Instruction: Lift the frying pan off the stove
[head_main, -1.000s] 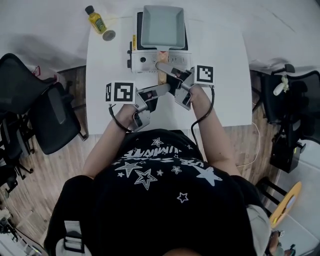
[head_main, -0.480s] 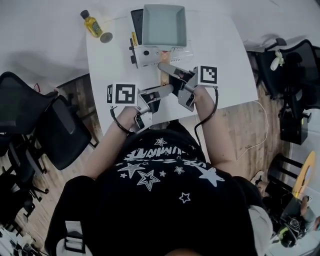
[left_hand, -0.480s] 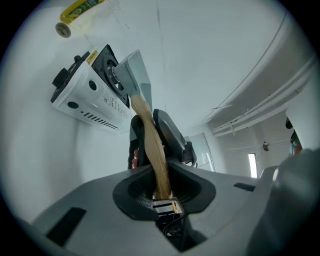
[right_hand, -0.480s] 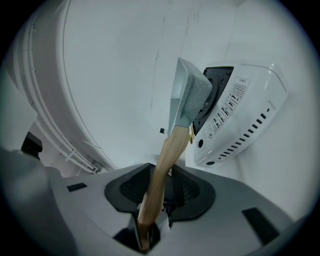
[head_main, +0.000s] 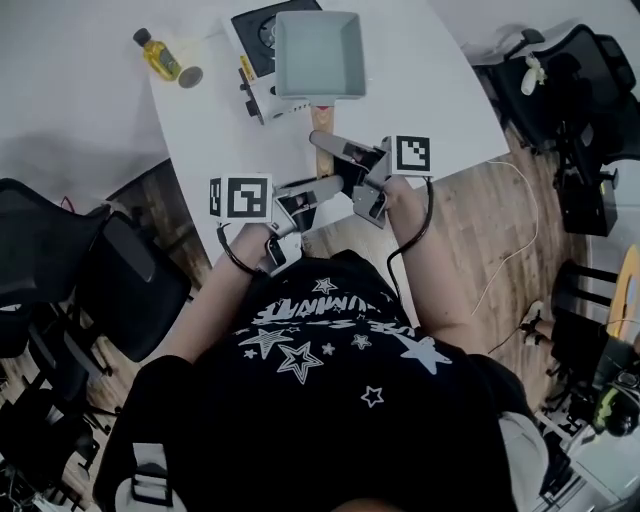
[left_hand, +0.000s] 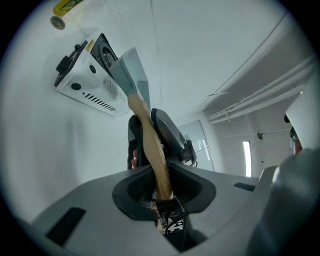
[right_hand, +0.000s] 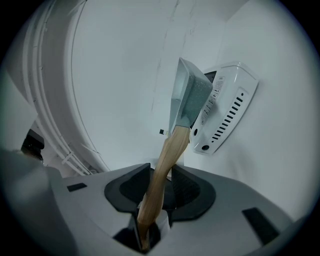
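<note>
The grey square frying pan (head_main: 318, 55) hangs in the air, near and to the right of the white stove (head_main: 252, 85), whose black burner (head_main: 262, 28) is uncovered. Its wooden handle (head_main: 322, 152) runs back toward me. My right gripper (head_main: 328, 141) is shut on the handle nearer the pan. My left gripper (head_main: 338, 183) is shut on the handle's end. In the left gripper view the handle (left_hand: 149, 140) passes between the jaws (left_hand: 162, 187) up to the pan (left_hand: 131, 75) in front of the stove (left_hand: 85, 75). In the right gripper view the handle (right_hand: 165, 165) sits clamped in the jaws (right_hand: 159, 192) below the pan (right_hand: 189, 97).
A yellow oil bottle (head_main: 158, 55) lies on the white table (head_main: 440, 90) at the far left with its cap (head_main: 188, 76) beside it. Black chairs stand left (head_main: 70, 260) and right (head_main: 590, 120) of the table. A cable (head_main: 500, 260) lies on the wooden floor.
The pan has come up off the stove and now hangs to its right, with the burner exposed. Both grippers stayed shut on the handle and the head view has swung round.
</note>
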